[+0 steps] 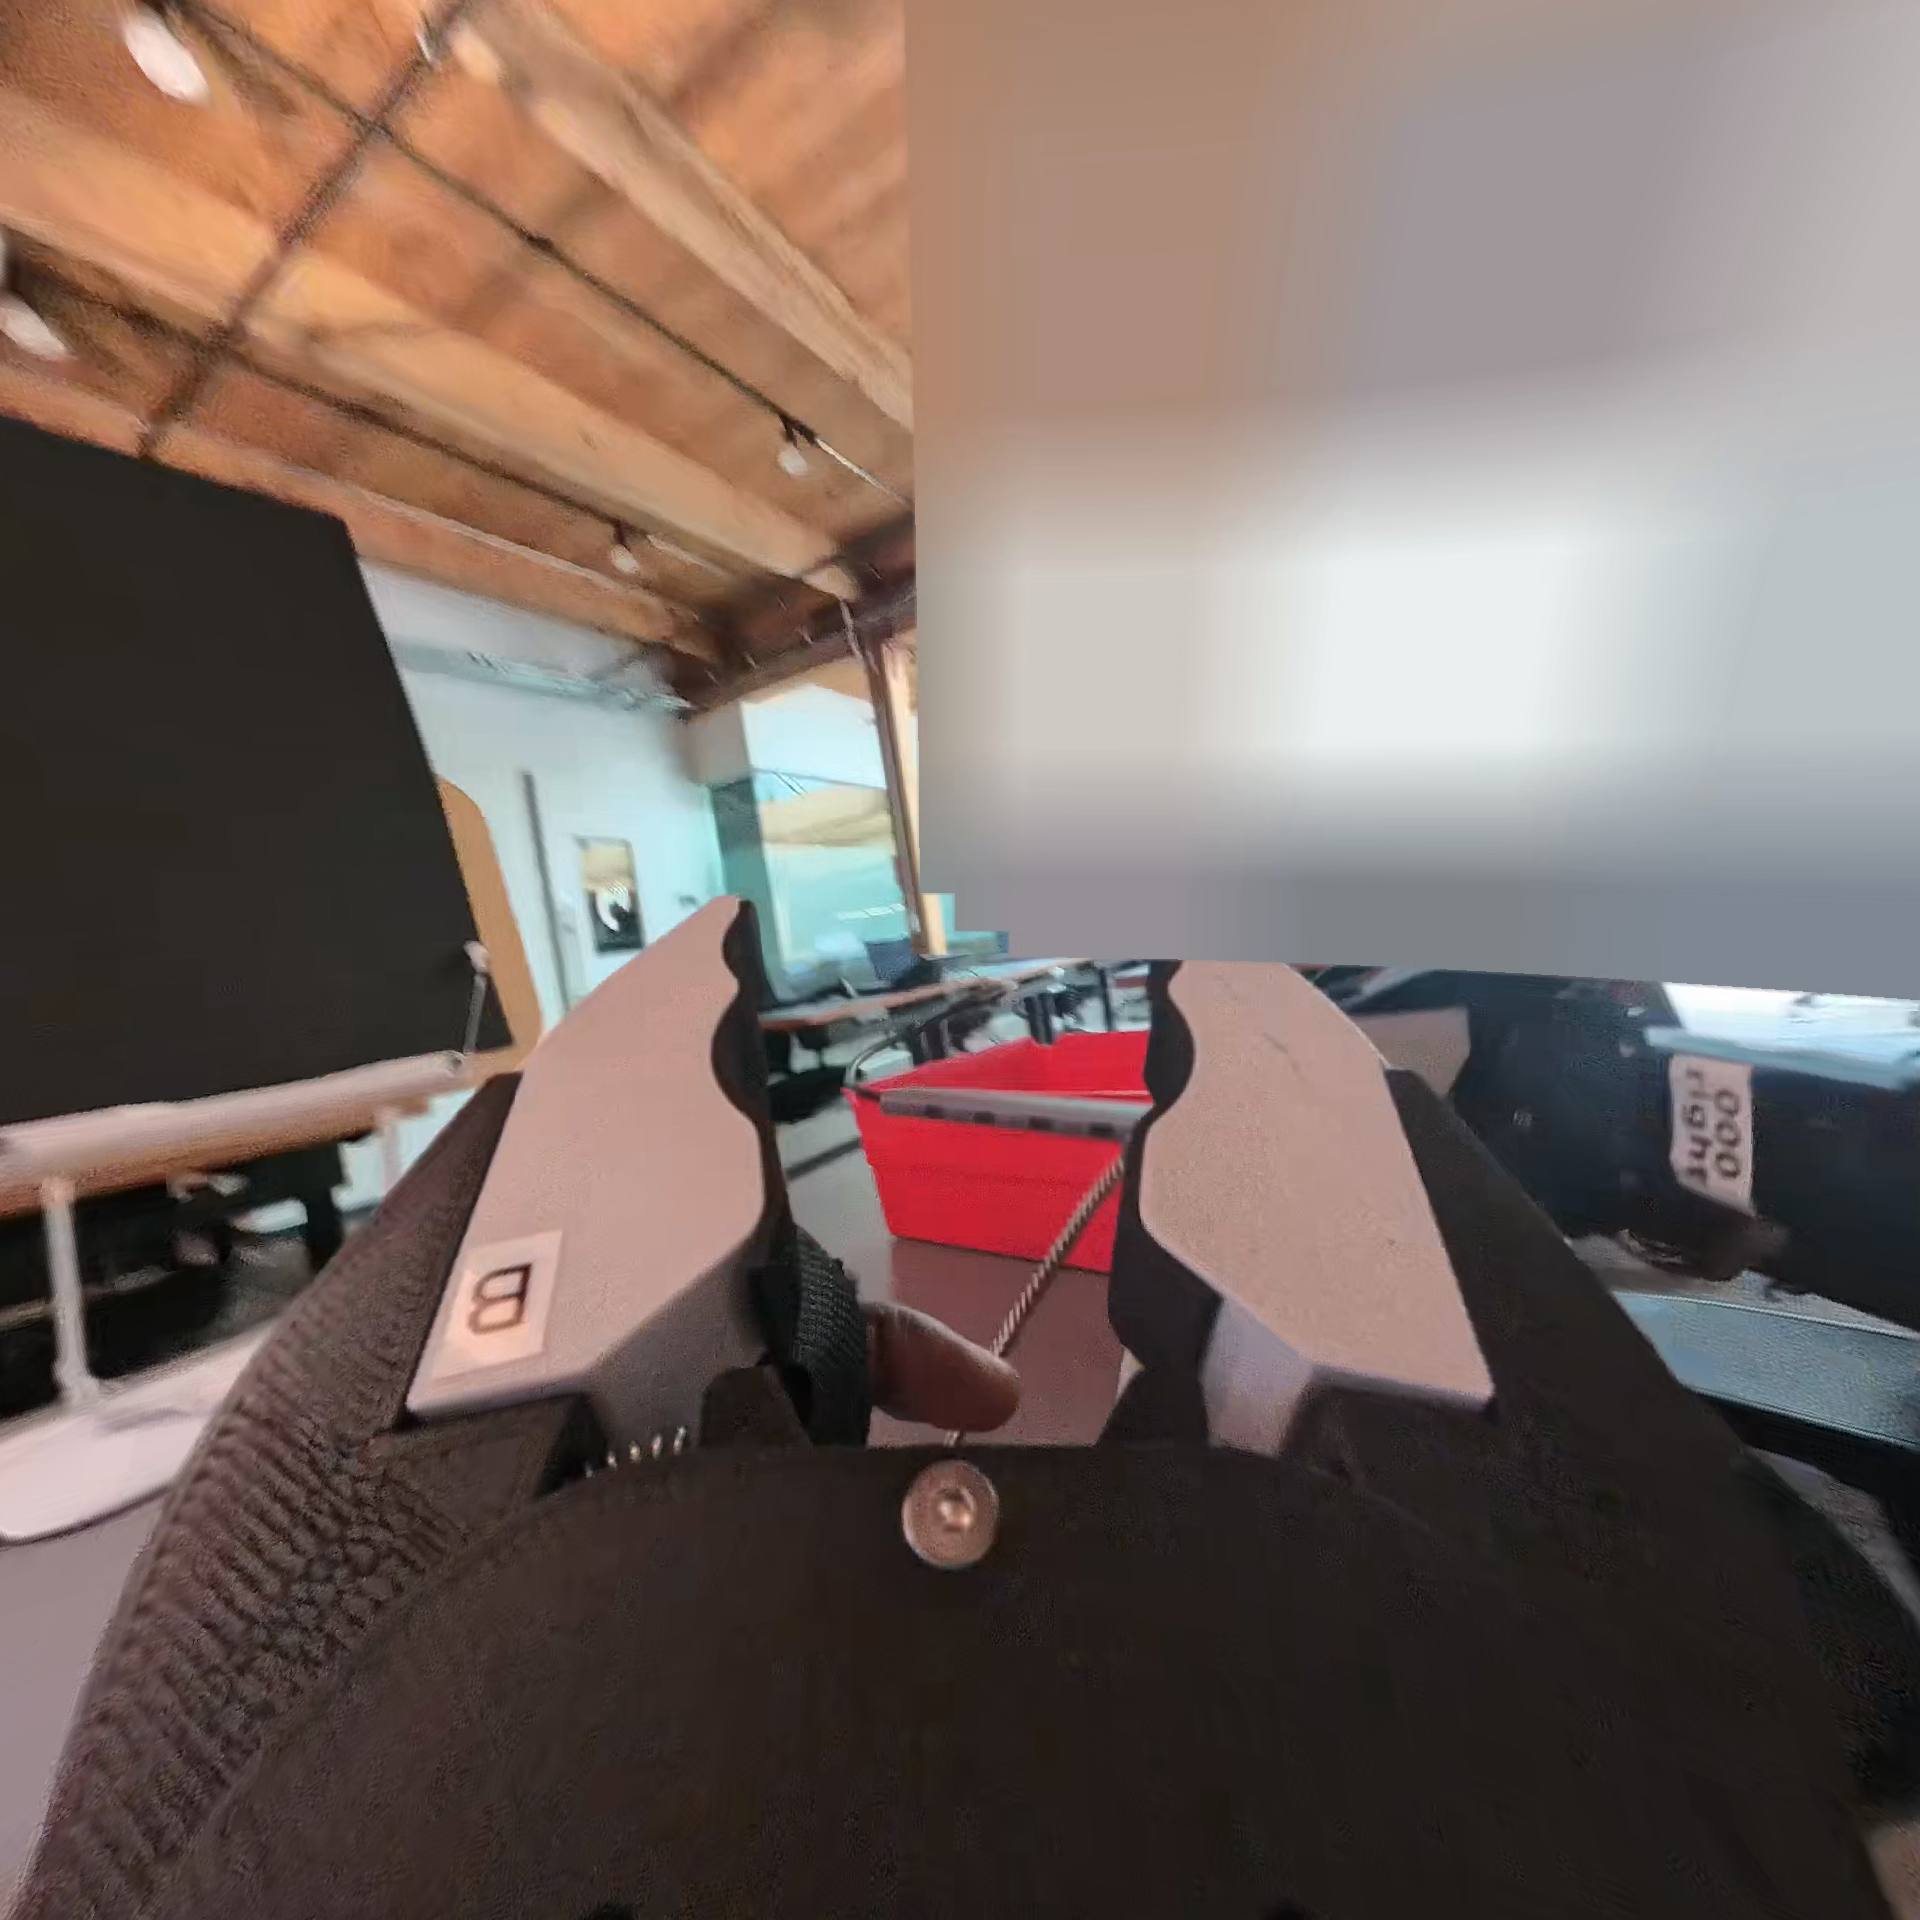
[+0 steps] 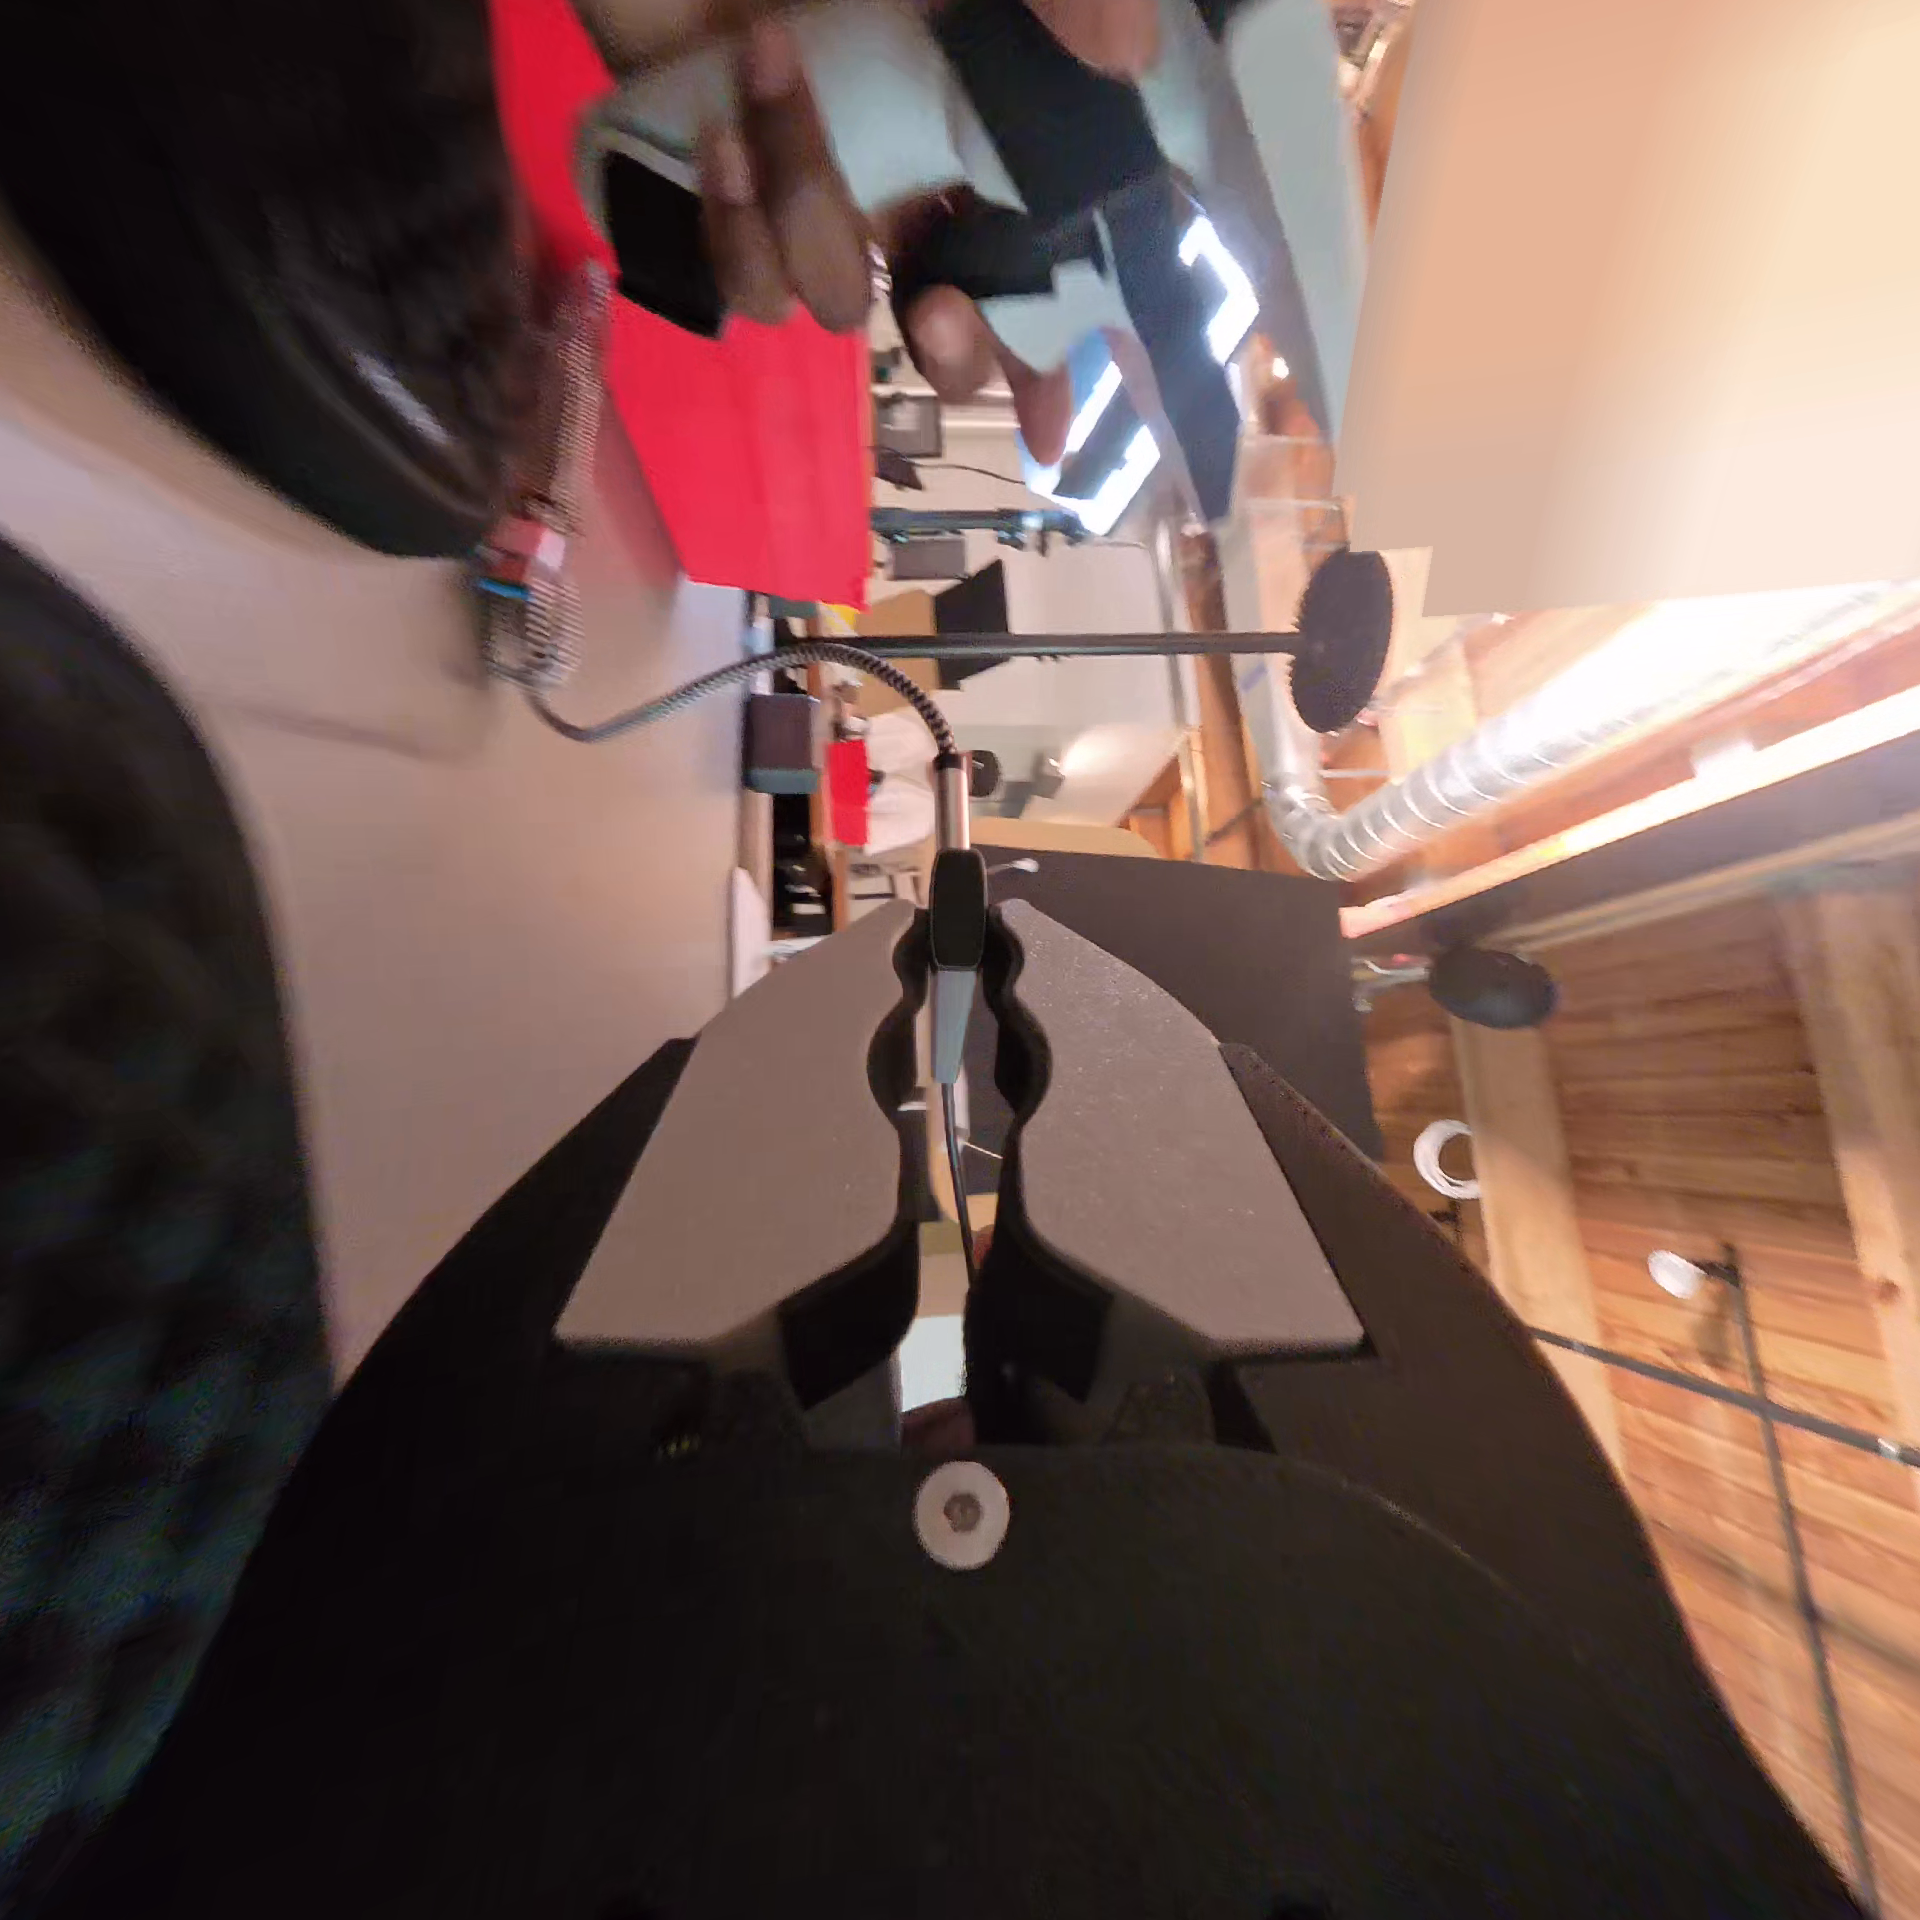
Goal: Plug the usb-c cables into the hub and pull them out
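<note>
My right gripper (image 2: 954, 925) is shut on the slim grey and black hub (image 2: 951, 997), seen edge-on between the fingertips. A silver usb-c plug (image 2: 952, 805) on a braided cable (image 2: 665, 707) sits at the hub's far end and looks plugged in. In the left wrist view the hub (image 1: 1013, 1108) shows between my left gripper's fingers, in front of a red bin (image 1: 987, 1195), with the braided cable (image 1: 1060, 1242) hanging from it. My left gripper (image 1: 951, 945) is open and empty, short of the hub. The hub's right end is hidden.
The right gripper's black body (image 1: 1662, 1132) is at the right of the left wrist view. A coiled cable bundle (image 2: 525, 613) lies on the light table (image 2: 468, 883) near the red bin (image 2: 748, 436). A hand (image 2: 769, 208) and the other gripper (image 2: 260, 260) are blurred there.
</note>
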